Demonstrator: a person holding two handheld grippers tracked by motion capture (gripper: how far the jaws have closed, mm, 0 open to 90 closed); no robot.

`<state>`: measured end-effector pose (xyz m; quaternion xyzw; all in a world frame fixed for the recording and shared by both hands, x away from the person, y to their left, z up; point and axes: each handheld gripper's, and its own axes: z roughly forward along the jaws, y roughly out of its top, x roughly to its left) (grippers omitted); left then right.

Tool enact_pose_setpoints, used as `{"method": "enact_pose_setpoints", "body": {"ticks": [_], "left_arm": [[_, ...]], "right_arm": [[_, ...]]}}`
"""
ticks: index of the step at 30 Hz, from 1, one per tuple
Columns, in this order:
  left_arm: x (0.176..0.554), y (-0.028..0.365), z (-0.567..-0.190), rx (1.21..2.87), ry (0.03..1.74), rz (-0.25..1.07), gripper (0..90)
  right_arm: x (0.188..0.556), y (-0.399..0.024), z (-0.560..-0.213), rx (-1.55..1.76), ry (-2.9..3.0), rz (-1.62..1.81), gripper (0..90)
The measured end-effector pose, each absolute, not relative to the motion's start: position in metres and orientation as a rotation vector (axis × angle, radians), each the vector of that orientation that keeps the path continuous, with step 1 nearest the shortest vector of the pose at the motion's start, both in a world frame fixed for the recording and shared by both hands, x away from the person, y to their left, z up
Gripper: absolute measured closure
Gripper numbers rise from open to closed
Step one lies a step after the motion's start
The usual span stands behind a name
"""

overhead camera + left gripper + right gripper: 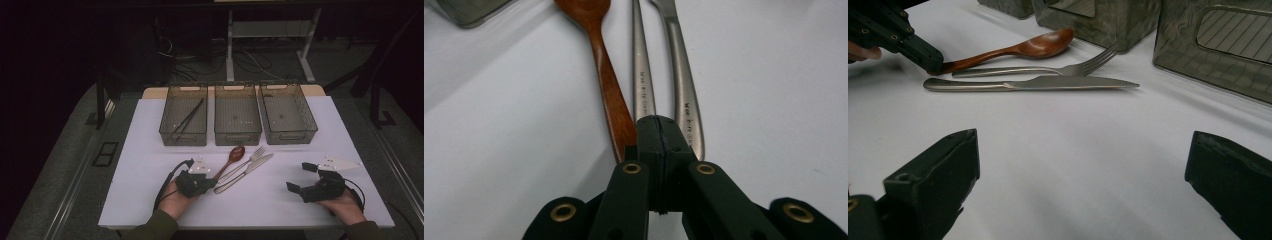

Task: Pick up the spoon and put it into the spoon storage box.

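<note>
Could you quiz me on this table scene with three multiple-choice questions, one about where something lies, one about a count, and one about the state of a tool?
1. Where do the thin black chopsticks lie?
A. left bin
B. middle bin
C. right bin

2. How many clear grey plastic bins stand in the row?
A. two
B. three
C. four

3. How do the jaws of the right gripper stand?
A. shut
B. clamped on the steel knife
C. wide open

Answers:
1 A, the high view shows them slanting inside the leftmost bin.
2 B, three stand side by side.
3 C, the right gripper view shows bare white table between them.
</note>
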<state>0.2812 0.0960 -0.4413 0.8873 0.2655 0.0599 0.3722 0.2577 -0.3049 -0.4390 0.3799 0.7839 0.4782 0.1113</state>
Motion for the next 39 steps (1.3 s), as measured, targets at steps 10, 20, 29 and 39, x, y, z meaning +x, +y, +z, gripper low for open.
{"method": "enact_pose_setpoints", "body": {"ticks": [10,20,29,39], "left_arm": [[0.279,0.093,-0.443,2.281,0.682,0.15,88.9],[0.285,0.1,-0.444,2.313,0.725,0.27,88.9],[0.297,0.113,-0.445,2.293,0.795,0.353,88.9],[0.317,0.132,-0.447,2.254,0.878,0.398,88.9]], "right_arm": [[0.258,-0.305,-0.439,1.117,2.302,1.404,0.6],[0.258,-0.305,-0.439,1.117,2.302,1.404,0.6],[0.258,-0.304,-0.439,1.117,2.302,1.403,0.6],[0.258,-0.304,-0.439,1.118,2.308,1.4,0.5]]}}
